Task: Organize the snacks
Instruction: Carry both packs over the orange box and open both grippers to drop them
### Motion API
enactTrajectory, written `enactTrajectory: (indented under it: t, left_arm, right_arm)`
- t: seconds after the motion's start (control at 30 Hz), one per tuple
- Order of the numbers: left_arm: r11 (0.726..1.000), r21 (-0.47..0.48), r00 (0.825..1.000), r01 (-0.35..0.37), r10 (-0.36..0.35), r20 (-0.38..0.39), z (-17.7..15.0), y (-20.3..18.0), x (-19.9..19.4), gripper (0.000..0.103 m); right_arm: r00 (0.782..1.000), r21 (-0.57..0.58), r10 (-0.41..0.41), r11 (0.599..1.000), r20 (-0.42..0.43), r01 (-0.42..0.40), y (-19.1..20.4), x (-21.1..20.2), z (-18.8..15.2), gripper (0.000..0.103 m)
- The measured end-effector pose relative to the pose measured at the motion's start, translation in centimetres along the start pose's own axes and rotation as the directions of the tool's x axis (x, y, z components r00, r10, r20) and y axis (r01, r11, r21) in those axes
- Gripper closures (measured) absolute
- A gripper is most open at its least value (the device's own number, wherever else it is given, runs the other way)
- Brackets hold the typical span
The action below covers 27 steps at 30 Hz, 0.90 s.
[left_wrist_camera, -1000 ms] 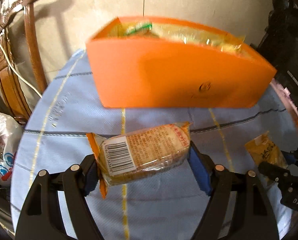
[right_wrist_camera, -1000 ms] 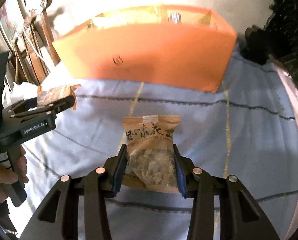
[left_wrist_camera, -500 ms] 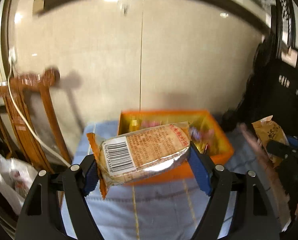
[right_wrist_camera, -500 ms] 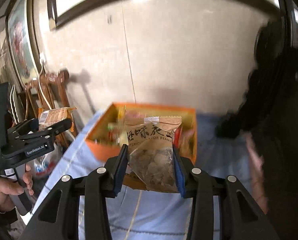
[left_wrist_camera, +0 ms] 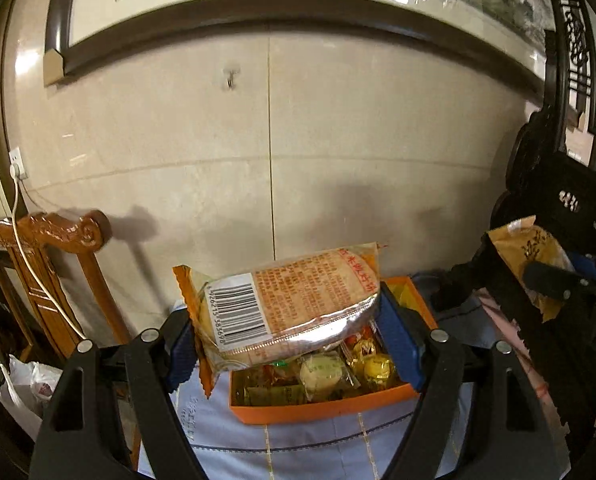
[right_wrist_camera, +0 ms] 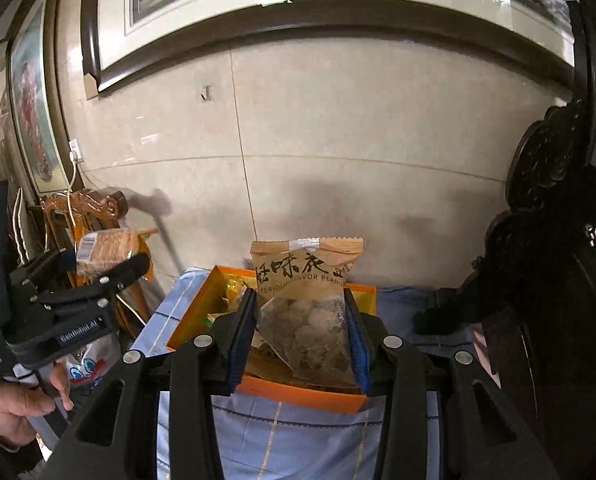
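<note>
My left gripper (left_wrist_camera: 290, 320) is shut on a clear-and-orange cracker packet (left_wrist_camera: 286, 308) with a barcode, held in the air above the orange box (left_wrist_camera: 321, 408). The box holds several wrapped snacks (left_wrist_camera: 325, 372). My right gripper (right_wrist_camera: 301, 336) is shut on a brown peanut bag (right_wrist_camera: 305, 304), held above the same orange box (right_wrist_camera: 298, 396). The left gripper with its packet (right_wrist_camera: 106, 248) shows at the left of the right wrist view. The peanut bag (left_wrist_camera: 529, 252) shows at the right of the left wrist view.
The box stands on a table with a blue striped cloth (left_wrist_camera: 298, 448). A carved wooden chair (left_wrist_camera: 50, 248) stands at the left by the wall, a white plastic bag (left_wrist_camera: 18, 384) below it. Dark carved furniture (right_wrist_camera: 557, 240) stands at the right.
Both grippers have risen from the table with their snacks. The orange box now sits low in both views, with its inside visible.
</note>
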<state>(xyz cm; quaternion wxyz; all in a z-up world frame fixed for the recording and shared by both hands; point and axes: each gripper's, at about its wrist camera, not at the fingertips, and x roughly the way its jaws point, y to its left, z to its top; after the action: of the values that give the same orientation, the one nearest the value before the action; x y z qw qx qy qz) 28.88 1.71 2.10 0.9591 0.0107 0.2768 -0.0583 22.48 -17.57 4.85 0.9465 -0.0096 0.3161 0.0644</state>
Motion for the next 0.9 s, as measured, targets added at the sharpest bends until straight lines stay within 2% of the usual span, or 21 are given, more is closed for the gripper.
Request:
enactTrajectory:
  t: [0.23,0.9]
  left_arm:
    - [1.0,-0.007,0.999,-0.009,0.008,-0.031,-1.0,0.6,2.2,0.028]
    - [0.999,0.009,0.997,-0.038,0.038,-0.066,-1.1,1.3,6.6,0.028]
  right_arm:
    - [0.999,0.007,-0.013,1.0,-0.031,0.013,-0.1,1.8,-1.0,0.062]
    - [0.998,-0.036,-0.014,0.999,-0.069,0.012,1.0,6.7,0.8,0.062]
